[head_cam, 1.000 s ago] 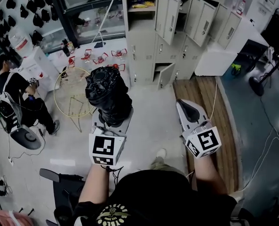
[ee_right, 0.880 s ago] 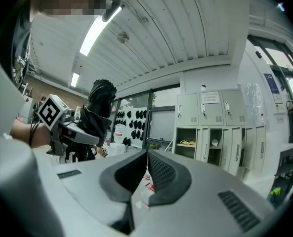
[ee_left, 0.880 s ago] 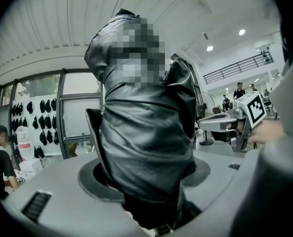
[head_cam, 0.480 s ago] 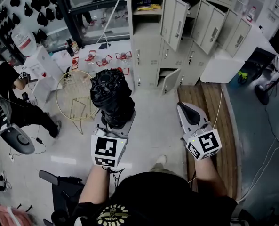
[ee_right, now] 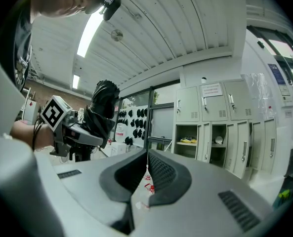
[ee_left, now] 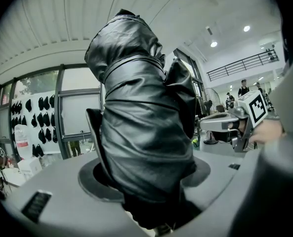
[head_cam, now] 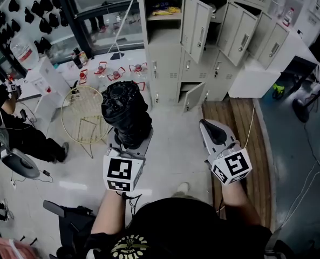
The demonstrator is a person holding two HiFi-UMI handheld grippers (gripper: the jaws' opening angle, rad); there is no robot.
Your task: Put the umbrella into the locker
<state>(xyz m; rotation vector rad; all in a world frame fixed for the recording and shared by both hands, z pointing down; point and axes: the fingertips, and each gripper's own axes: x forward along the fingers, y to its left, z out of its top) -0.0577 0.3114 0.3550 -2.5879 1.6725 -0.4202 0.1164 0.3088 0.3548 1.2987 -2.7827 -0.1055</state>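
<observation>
Jaws of the left gripper (head_cam: 129,143) are spread wide and clamped on the lower end of a black folded umbrella (head_cam: 125,111) in a crinkled, glossy sleeve. The umbrella stands nearly upright out of them, left of centre in the head view, and fills the middle of the left gripper view. Jaws of the right gripper (head_cam: 211,127) are pressed together with nothing between them, at the lower right of centre, level with its partner. A bank of pale grey metal lockers (head_cam: 168,58) runs across the top centre and right of the frame with several doors hanging open, and the umbrella is apart from it. A round yellow wire stand (head_cam: 83,121) sits on the pale floor (head_cam: 173,144) just left of the umbrella.
</observation>
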